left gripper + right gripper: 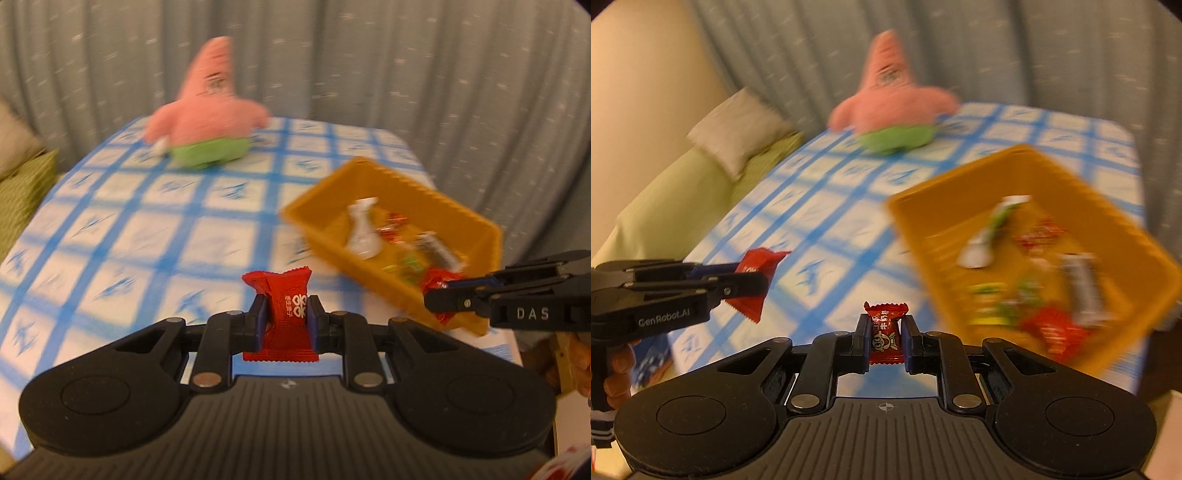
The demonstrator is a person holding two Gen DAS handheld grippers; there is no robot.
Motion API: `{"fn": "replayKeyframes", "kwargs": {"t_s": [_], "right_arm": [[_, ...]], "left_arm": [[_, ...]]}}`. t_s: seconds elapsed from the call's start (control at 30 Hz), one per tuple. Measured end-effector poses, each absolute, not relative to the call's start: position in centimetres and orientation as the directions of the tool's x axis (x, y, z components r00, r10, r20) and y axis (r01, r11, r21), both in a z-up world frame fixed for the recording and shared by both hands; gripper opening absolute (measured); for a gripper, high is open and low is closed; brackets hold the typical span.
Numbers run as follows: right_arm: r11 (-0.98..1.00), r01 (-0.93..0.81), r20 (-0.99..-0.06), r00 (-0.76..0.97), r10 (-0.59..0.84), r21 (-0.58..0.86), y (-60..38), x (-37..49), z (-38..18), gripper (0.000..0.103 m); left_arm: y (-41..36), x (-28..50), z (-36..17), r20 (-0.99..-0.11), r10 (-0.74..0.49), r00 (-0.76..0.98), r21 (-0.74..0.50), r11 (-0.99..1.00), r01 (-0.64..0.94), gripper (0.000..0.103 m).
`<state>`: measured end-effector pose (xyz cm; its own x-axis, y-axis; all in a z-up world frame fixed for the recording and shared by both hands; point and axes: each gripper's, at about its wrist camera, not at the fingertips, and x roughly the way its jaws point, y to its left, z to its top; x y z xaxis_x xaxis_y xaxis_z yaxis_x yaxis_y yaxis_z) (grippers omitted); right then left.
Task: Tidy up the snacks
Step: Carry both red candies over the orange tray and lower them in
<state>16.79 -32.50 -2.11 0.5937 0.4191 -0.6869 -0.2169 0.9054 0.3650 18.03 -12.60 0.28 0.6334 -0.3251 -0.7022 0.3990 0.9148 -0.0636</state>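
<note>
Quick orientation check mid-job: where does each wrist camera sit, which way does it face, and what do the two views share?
Left wrist: sits on the left gripper, looking along its jaws, shut on a red packet, across the checked tablecloth; the right gripper enters at right.
Right wrist: sits on the right gripper, jaws shut on a small red candy; the left gripper and some fingers show at left.
Shared: the yellow bin of snacks, the pink plush and the curtain.

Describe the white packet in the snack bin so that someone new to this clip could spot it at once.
On the blue-checked tablecloth stands an orange bin, to the right of the pink plush star. The white packet lies in the bin's far left part, pinched narrow in the middle. It is the only all-white wrapper there; its neighbours are red, green or dark.
</note>
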Motion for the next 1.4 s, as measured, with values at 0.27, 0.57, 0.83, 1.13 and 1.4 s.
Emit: {"fn": "replayKeyframes", "kwargs": {"t_s": [0.27,0.57,0.83,1.13,1.4], "right_arm": [[0.935,-0.064,-0.677,0.673,0.299,0.350,-39.5,15.5,-0.9,0.017],[0.937,0.010,-0.666,0.706,0.241,0.349,-43.1,16.6,-1.2,0.017],[0.933,0.024,-0.660,0.714,0.235,0.359,-43.7,19.4,-2.4,0.017],[0.928,0.026,-0.668,0.701,0.248,0.372,-43.4,21.5,-3.4,0.017],[0.923,0.028,-0.670,0.696,0.257,0.383,-43.3,22.0,-3.6,0.017]], "left_arm": [[-19.6,20.1,0.7,-0.685,-0.407,0.604,-0.058,0.857,0.512,0.020],[-24.3,23.7,-0.3,-0.689,-0.410,0.598,-0.014,0.832,0.554,0.020],[-25.5,26.8,-2.1,-0.710,-0.372,0.598,0.018,0.839,0.543,0.020],[-26.0,29.7,-3.8,-0.740,-0.320,0.592,0.042,0.856,0.515,0.020],[-25.7,30.4,-4.2,-0.750,-0.313,0.583,0.024,0.867,0.497,0.028]]}}
